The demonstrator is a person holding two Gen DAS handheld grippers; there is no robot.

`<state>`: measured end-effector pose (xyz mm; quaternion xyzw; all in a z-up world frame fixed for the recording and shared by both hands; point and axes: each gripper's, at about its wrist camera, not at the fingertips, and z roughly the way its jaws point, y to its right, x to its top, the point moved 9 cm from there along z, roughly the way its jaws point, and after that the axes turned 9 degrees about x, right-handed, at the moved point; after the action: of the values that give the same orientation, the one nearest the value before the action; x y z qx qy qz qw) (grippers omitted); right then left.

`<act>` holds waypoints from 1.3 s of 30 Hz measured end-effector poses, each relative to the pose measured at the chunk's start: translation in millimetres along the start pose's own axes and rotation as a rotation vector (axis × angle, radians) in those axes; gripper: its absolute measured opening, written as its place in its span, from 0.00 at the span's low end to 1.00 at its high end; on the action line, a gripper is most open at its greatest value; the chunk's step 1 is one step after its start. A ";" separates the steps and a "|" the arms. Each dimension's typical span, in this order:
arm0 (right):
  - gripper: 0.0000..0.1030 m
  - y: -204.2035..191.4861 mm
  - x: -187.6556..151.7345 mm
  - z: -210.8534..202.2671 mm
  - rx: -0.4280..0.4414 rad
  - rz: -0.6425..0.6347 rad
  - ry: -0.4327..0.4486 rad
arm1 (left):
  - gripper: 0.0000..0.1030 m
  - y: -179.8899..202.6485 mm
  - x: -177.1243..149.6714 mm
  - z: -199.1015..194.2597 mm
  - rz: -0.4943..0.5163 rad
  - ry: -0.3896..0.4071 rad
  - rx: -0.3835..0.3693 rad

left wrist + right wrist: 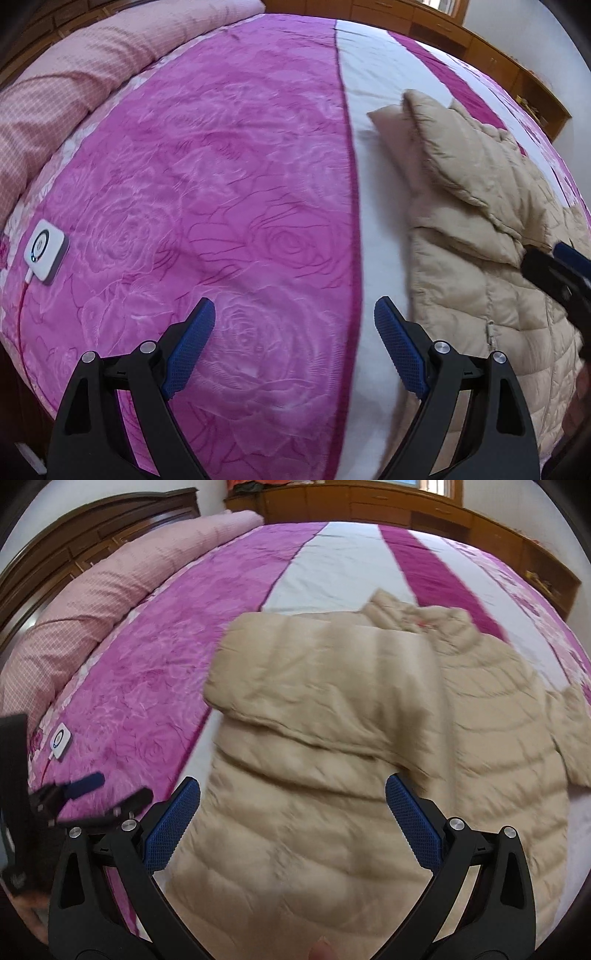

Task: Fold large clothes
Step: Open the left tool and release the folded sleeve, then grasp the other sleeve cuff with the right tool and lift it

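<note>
A beige quilted puffer jacket (351, 746) lies on the bed, one sleeve (317, 679) folded across its body and the collar (413, 616) at the far end. My right gripper (291, 805) is open and empty above the jacket's lower part. My left gripper (295, 325) is open and empty over the pink bedspread, left of the jacket (480, 236). The right gripper (554, 266) shows blurred at the right edge of the left wrist view, over the jacket. The left gripper (92, 794) shows at the left of the right wrist view.
The bed carries a pink rose-patterned bedspread (221, 184) with white and magenta stripes (343, 565). A rolled pink checked quilt (110, 594) lies along the headboard side. A small white device with a cable (46, 251) rests on the bedspread. Wooden cabinets (369, 502) stand behind.
</note>
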<state>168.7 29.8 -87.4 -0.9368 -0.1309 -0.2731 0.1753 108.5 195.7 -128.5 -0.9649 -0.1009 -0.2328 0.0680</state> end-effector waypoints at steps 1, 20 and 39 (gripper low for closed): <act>0.97 -0.2 3.3 4.5 -0.005 -0.002 -0.004 | 0.83 -1.7 -0.5 1.0 -0.005 -0.003 -0.001; 0.03 11.8 47.2 19.3 0.030 0.051 -0.017 | 0.83 -6.2 5.7 -10.2 -0.088 0.036 -0.036; 0.03 139.5 31.8 -112.2 -0.044 0.208 0.199 | 0.83 67.9 18.7 -43.1 0.023 0.113 -0.111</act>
<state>190.0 -136.4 -16.9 -0.9171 -0.0089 -0.3479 0.1944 121.3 125.2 -87.6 -0.9536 -0.0730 -0.2911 0.0226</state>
